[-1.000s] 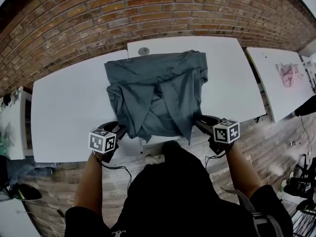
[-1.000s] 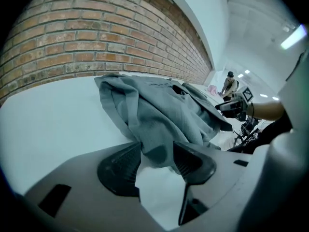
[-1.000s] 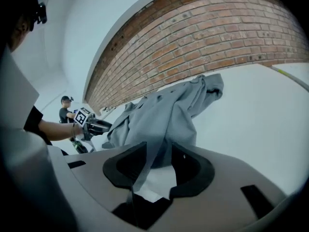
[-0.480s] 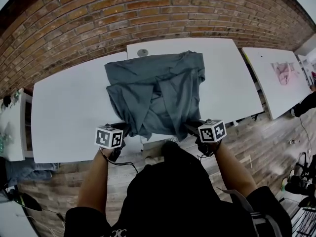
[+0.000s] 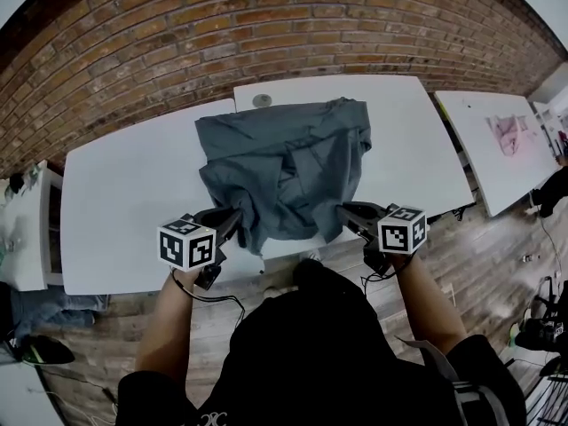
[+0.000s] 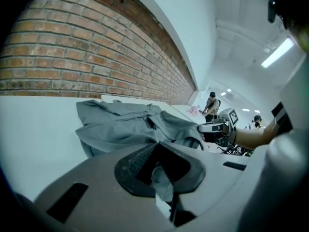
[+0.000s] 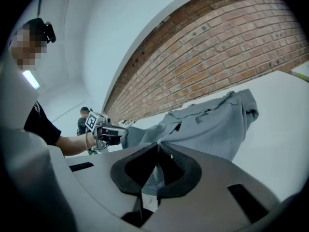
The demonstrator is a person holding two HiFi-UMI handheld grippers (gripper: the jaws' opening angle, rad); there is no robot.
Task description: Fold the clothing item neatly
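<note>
A crumpled slate-grey cloth garment (image 5: 284,162) lies mid-frame on the white rectangular tabletop (image 5: 124,202), its far edge toward the red brick wall (image 5: 266,25) across the top. The left gripper (image 5: 231,222), at the cloth's lower left, has just been closing its jaws and now pinches the near left corner between them. The right gripper (image 5: 348,213), at lower right, has likewise just been closing and is clamped on the near right corner.

Left tongs (image 5: 236,215), right tongs (image 5: 343,210): just clamped.
</note>
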